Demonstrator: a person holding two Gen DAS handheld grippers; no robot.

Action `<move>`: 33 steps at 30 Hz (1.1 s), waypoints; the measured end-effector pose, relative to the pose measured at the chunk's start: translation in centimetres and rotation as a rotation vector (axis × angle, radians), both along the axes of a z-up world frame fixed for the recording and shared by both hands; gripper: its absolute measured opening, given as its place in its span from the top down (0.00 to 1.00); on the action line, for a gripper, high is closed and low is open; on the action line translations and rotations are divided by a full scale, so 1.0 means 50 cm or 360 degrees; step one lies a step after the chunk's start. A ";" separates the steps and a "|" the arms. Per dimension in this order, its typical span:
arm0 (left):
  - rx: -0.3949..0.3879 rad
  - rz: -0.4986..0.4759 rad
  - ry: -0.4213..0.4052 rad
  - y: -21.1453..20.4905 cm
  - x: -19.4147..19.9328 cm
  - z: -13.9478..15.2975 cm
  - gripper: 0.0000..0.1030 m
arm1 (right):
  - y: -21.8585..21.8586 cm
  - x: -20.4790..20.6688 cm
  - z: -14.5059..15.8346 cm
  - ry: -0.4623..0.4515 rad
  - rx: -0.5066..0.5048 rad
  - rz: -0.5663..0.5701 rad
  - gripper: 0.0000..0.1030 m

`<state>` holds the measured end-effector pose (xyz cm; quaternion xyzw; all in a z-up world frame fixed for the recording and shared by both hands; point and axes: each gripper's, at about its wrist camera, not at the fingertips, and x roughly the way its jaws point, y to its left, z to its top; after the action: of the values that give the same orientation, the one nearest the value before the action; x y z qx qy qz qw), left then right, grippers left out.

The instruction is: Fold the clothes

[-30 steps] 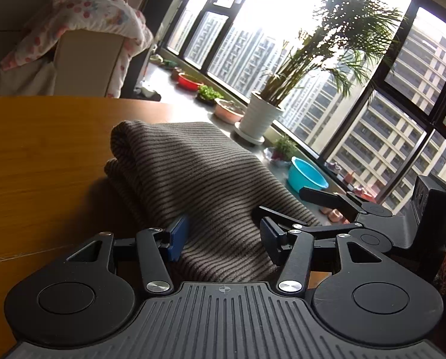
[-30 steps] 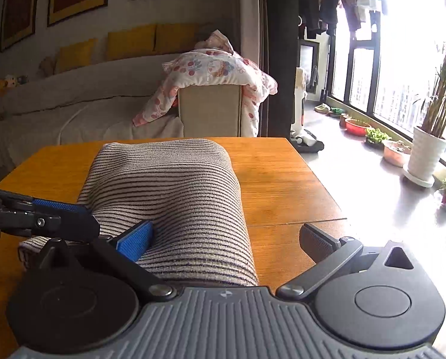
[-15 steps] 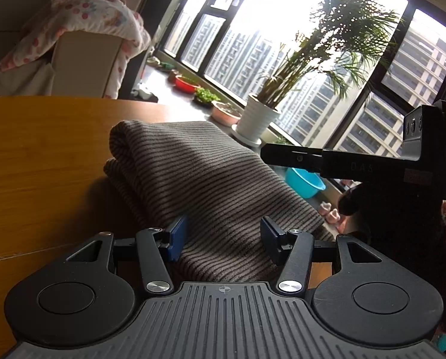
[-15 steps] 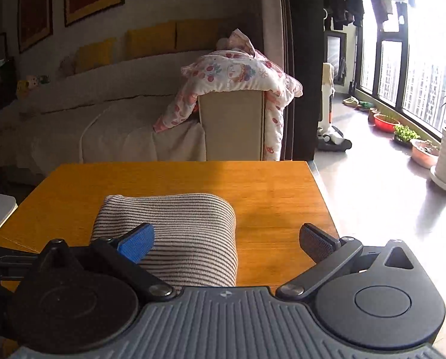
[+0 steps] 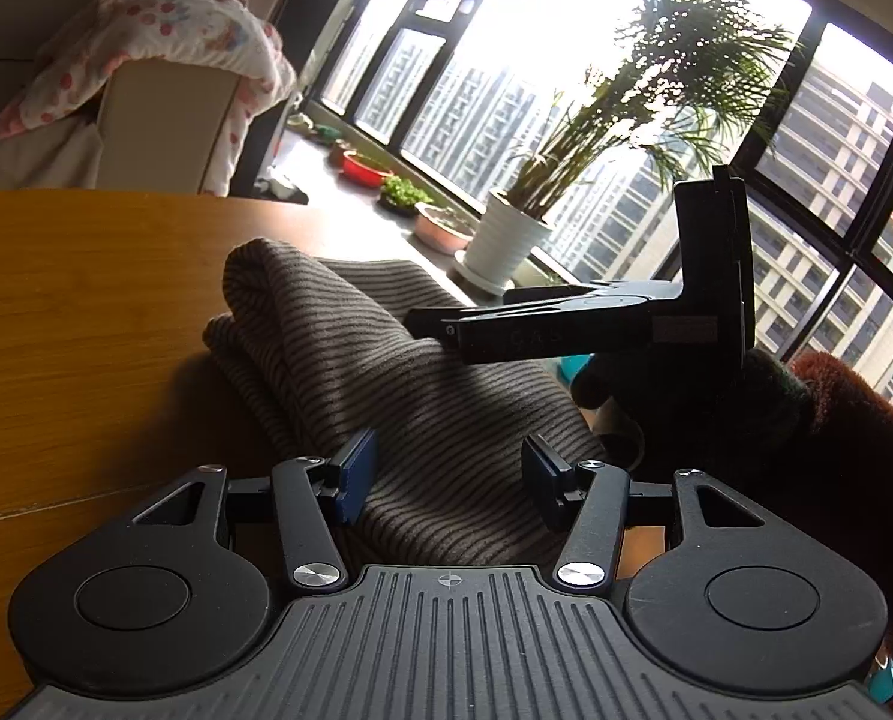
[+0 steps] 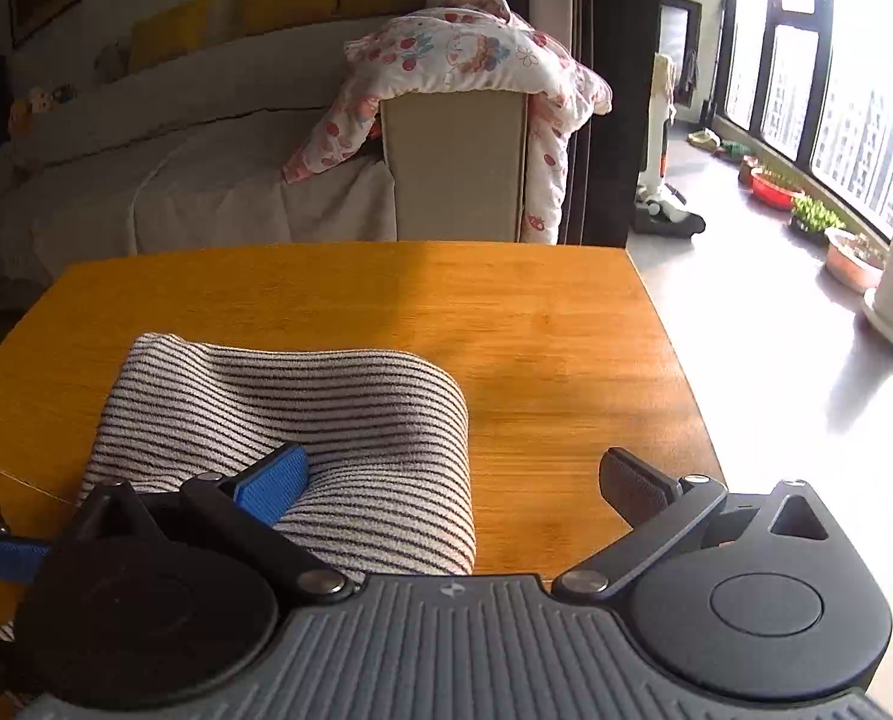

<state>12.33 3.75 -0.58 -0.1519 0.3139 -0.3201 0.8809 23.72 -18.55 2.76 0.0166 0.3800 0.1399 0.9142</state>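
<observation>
Right tongs (image 6: pixel 452 483) lifted (striped garment (image 6: pixel 302 414) folded).

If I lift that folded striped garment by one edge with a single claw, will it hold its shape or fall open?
Probably fall open: the striped garment is soft knit, with rounded, sagging folds and nothing stiff in it. It looks thick yet likely light. Its fuzzy surface should grip rather than slip on the wooden table, so pushing may bunch it. Both the left claw and right claw stand open.
</observation>
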 end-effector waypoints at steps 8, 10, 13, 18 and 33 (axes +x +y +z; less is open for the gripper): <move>0.0005 -0.0009 0.0003 0.003 0.001 0.000 0.44 | -0.104 -0.079 -0.052 0.0381 0.0847 -0.0015 0.00; 0.0003 -0.0009 0.0004 0.004 0.002 0.000 0.44 | -0.092 -0.106 -0.050 0.0393 0.0891 0.0032 0.00; 0.0004 -0.0003 0.0010 0.006 0.002 0.000 0.44 | -0.074 -0.145 -0.046 0.0411 0.0957 0.0101 0.00; -0.0083 0.0030 0.0091 0.030 0.017 -0.002 0.39 | -0.080 -0.176 -0.030 0.0379 0.1144 0.0126 0.01; -0.0107 0.0208 0.0228 0.057 -0.003 0.030 0.24 | -0.093 -0.228 -0.050 0.0178 0.0667 0.0035 0.23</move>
<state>12.17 6.59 0.89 -0.2240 0.3546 -0.2606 0.8696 12.33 -23.21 0.28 0.2100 0.3929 0.2247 0.8666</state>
